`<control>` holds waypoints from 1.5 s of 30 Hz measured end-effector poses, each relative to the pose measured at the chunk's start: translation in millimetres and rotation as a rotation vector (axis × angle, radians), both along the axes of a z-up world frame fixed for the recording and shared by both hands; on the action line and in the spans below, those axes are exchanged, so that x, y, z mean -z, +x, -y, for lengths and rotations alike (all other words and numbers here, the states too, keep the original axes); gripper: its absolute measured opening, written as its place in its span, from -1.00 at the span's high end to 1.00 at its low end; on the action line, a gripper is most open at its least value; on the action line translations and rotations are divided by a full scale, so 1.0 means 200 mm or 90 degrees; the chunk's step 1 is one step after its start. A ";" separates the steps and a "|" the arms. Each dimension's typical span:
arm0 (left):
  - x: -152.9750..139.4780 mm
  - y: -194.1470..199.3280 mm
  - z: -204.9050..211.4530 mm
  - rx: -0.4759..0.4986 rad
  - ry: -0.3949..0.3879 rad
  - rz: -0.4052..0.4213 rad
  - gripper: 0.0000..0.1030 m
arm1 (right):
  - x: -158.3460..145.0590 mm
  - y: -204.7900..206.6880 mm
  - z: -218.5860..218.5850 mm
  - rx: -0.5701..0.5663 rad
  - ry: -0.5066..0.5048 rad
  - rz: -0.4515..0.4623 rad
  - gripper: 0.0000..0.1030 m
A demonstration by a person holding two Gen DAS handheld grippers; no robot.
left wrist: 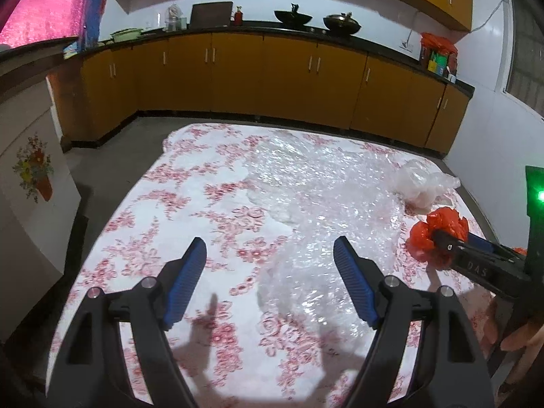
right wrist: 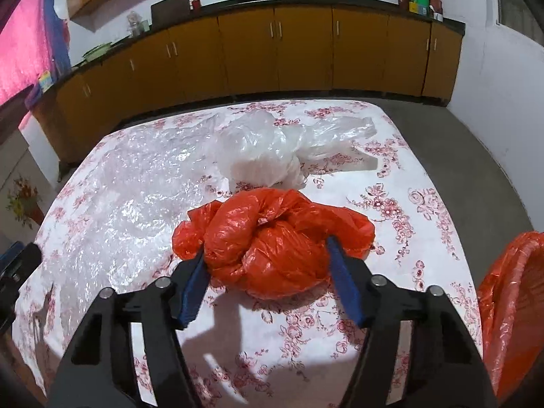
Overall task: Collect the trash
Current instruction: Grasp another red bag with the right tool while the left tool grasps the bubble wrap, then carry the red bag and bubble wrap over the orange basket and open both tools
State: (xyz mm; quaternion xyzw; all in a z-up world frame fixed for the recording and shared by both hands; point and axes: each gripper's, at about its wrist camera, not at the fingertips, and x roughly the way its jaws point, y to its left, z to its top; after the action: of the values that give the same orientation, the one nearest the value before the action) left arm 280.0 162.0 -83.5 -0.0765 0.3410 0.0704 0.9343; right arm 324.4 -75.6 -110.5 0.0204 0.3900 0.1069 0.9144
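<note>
A crumpled orange plastic bag (right wrist: 272,238) lies on the floral tablecloth (right wrist: 408,210). My right gripper (right wrist: 268,255) has a blue finger on each side of it, touching it; it also shows in the left wrist view (left wrist: 438,234). A crumpled clear plastic bag (right wrist: 268,149) lies just beyond the orange one. A large sheet of bubble wrap (left wrist: 323,204) covers the table's middle. My left gripper (left wrist: 270,261) is open and empty above the near edge of the bubble wrap.
An orange-lined bin (right wrist: 510,306) stands at the table's right edge. Yellow kitchen cabinets (left wrist: 272,74) with a black counter run along the far wall. A white cabinet with a flower sticker (left wrist: 34,170) stands to the left.
</note>
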 end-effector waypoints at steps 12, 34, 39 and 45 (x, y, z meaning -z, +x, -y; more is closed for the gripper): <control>0.10 0.20 0.19 0.059 0.007 -0.063 -0.51 | -0.06 -0.17 0.17 0.009 0.035 0.003 -0.07; 0.05 -0.07 0.31 0.132 0.004 -0.051 0.50 | -0.19 -0.43 0.39 0.040 0.061 0.025 -0.07; -0.07 -0.16 0.33 0.138 -0.002 -0.016 0.51 | -0.25 -0.50 0.47 0.051 0.064 0.042 -0.06; -0.20 -0.25 0.41 0.159 -0.008 0.023 0.51 | -0.32 -0.61 0.59 0.076 0.069 0.067 -0.06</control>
State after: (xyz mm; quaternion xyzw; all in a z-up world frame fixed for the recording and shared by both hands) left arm 229.7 79.5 -42.9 -0.0408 0.3315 -0.0502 0.9412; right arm 202.6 -194.6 -46.0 0.0877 0.3334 0.0743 0.9358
